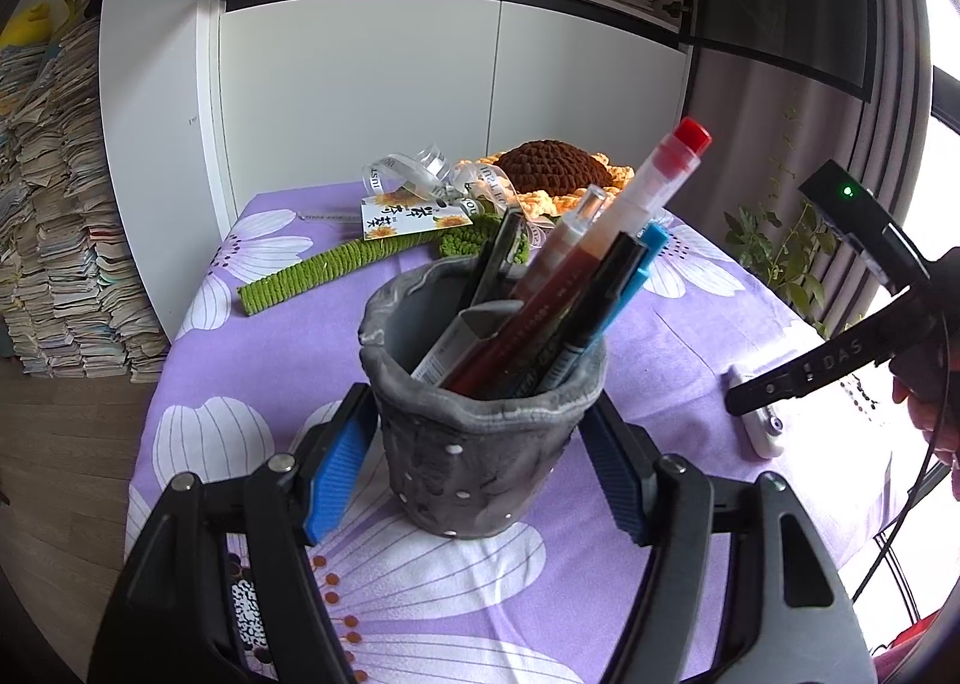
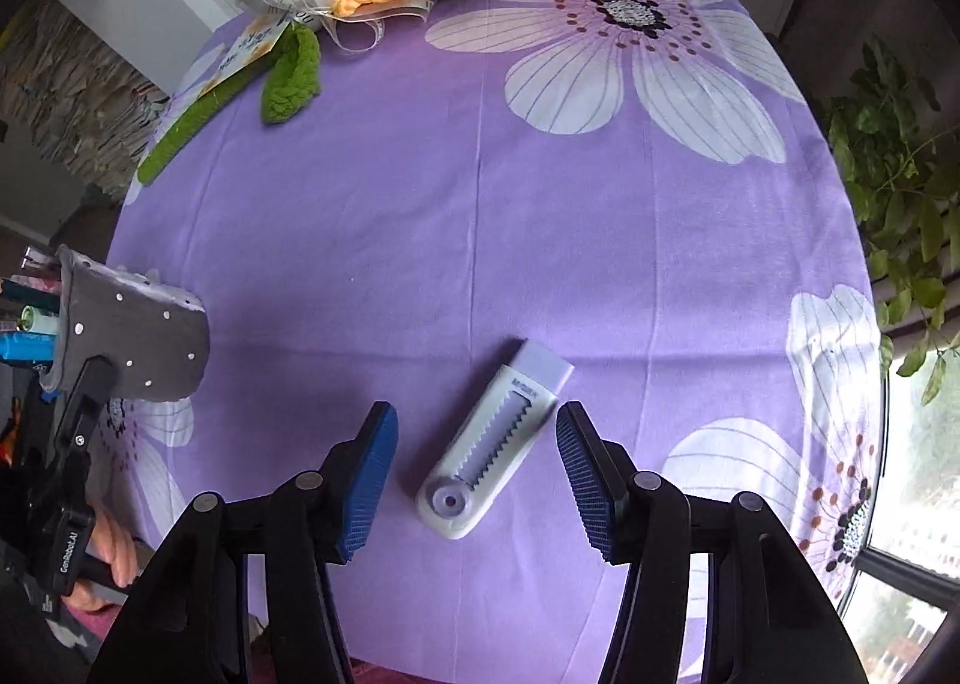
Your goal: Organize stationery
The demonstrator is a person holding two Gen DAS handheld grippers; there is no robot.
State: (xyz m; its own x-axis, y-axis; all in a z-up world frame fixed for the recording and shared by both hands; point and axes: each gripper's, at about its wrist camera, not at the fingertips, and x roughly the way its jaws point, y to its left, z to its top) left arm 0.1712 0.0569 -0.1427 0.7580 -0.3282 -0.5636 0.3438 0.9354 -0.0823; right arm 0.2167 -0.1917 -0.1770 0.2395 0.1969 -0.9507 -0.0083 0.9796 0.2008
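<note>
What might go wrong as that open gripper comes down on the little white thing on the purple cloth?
The white eraser lies slanted between the right gripper's open jaws, so they may catch its corners and spin it away. The pen holder, clamped by the left gripper, is crammed with tall pens; adding more could tip it.

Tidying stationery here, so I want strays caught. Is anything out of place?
Yes: a white eraser lies loose on the purple tablecloth, apart from the grey pen holder, between the right gripper's open jaws.
</note>
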